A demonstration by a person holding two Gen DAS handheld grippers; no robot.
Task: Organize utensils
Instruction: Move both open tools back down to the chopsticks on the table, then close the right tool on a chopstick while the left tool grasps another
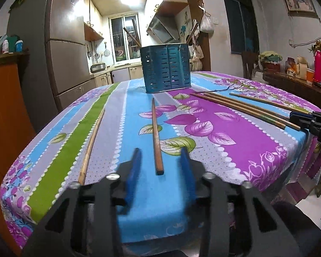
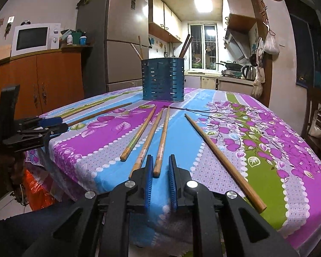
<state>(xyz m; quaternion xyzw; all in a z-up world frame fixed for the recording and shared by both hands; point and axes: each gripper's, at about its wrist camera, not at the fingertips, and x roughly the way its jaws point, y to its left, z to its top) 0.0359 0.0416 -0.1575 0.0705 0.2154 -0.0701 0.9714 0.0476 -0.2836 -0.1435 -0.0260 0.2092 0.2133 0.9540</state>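
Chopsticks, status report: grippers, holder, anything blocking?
Left gripper open astride one chopstick, pads not touching. Right gripper open, another chopstick's end between its pads. Holder upright, some sticks inside. Path clear.

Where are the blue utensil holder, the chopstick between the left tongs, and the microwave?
blue utensil holder (image 1: pixel 166 68): left wrist view, middle of its slotted wall.
chopstick (image 1: pixel 156 141): left wrist view, middle of its shaft.
microwave (image 2: pixel 35 39): right wrist view, on its dark door window.
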